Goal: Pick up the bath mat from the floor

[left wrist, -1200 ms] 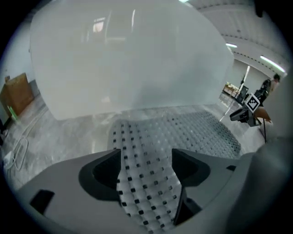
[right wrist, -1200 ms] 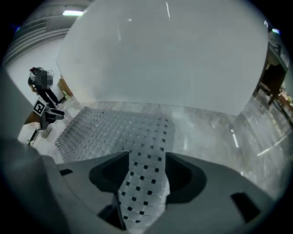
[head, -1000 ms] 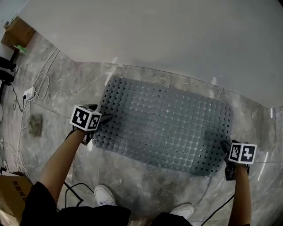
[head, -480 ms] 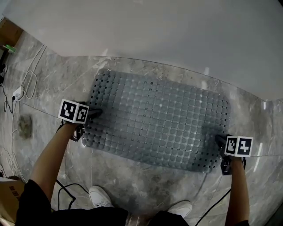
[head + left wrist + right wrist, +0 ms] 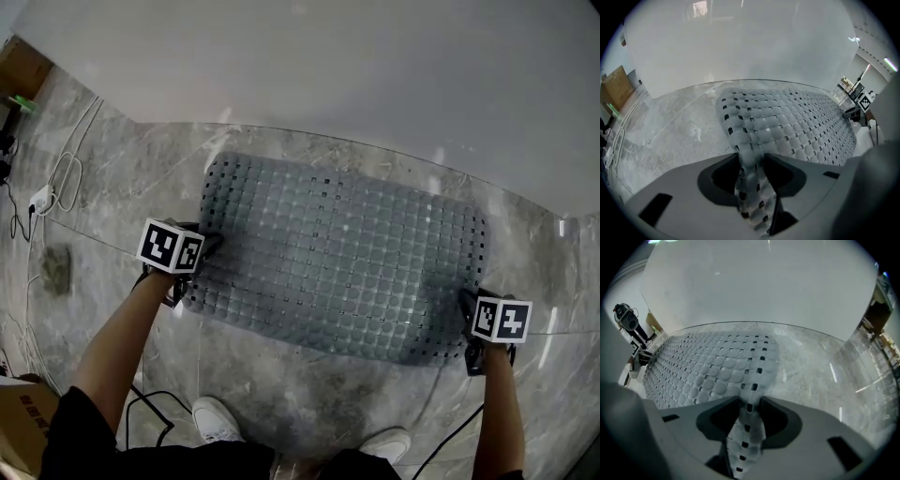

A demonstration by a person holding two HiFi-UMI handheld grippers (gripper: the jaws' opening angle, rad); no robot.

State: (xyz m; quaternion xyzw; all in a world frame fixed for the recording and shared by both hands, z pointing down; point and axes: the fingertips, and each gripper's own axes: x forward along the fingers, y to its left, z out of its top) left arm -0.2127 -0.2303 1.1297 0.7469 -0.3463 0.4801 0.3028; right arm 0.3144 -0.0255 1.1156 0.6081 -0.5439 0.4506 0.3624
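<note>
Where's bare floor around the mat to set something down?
Bare floor between the bath mat and the white wall, and right of the mat. Crowded: cables far left; shoes and a black cable nearside.

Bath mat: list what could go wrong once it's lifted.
The left tool and right tool have just been closing, each on a narrow edge fold of the bath mat; the soft mat may slip out. Held only at its two ends, its middle may sag and drag on the floor.

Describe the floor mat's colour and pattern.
Grey rubbery bath mat, gridded with rounded bumps and small square holes; shows best in the left gripper view.
</note>
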